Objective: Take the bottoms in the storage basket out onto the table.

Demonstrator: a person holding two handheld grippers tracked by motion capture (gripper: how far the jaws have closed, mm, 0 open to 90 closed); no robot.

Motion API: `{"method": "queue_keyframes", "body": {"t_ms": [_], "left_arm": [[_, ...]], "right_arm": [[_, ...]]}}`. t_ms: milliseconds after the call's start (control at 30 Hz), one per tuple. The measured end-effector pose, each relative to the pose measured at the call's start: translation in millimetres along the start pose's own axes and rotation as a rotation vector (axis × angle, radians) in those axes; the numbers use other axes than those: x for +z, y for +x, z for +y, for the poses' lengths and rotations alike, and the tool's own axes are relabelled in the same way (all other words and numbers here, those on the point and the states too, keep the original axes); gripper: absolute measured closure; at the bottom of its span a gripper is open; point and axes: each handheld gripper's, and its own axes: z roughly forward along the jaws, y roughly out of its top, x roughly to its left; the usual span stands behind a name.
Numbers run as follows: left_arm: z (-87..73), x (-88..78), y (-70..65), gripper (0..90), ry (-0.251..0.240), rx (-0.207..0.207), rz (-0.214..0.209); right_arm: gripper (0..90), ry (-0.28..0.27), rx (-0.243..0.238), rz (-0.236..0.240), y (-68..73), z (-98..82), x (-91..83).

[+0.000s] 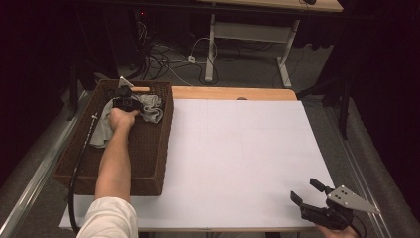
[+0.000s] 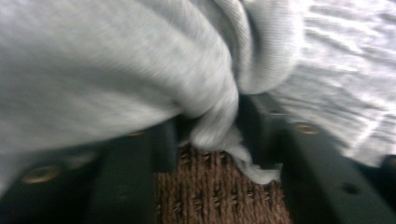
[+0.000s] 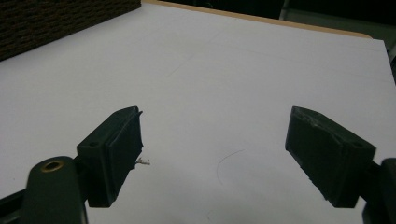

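Observation:
A grey cloth (image 1: 154,110) lies bunched in the far end of a brown wicker basket (image 1: 148,163) at the table's left. My left gripper (image 1: 126,103) reaches down into the basket onto that cloth. In the left gripper view a fold of the grey cloth (image 2: 140,70) is pinched between the two black jaws of the left gripper (image 2: 210,135), just above the woven basket floor (image 2: 210,196). My right gripper (image 1: 307,191) rests near the table's front right corner. Its jaws stand wide apart, and the right gripper (image 3: 212,149) has nothing between them but the white surface.
A white sheet (image 1: 237,148) covers the tabletop, with a wooden strip (image 1: 233,92) along the far edge. The basket's side (image 3: 56,18) shows at the upper left of the right gripper view. Cables and a desk frame (image 1: 213,44) stand on the floor beyond.

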Motion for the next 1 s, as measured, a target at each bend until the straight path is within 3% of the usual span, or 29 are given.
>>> {"method": "queue_keyframes", "body": {"t_ms": [267,500,667,867,1000], "left_arm": [[-0.5,-11.0,-4.9,76.1,-0.005,0.078,0.041],[-8.5,-27.1,-7.3,77.9,-0.031,0.093,0.038],[-16.1,-49.7,-13.0,78.1,-0.063,0.145,0.037],[-23.9,-77.9,-19.4,78.1,-0.12,0.158,-0.006],[-28.5,-93.5,-29.5,78.1,-0.139,0.206,-0.005]], "right_arm": [[19.6,0.001,-0.004,-0.004,0.3,0.2,0.3],[19.7,-0.016,-0.005,0.008,0.7,0.1,-2.1],[19.7,-0.026,0.0,0.028,0.3,0.1,-3.2],[19.6,-0.063,0.011,0.044,-1.8,-1.3,-7.5],[19.6,-0.054,0.021,0.057,-3.2,-0.9,-5.8]]}}
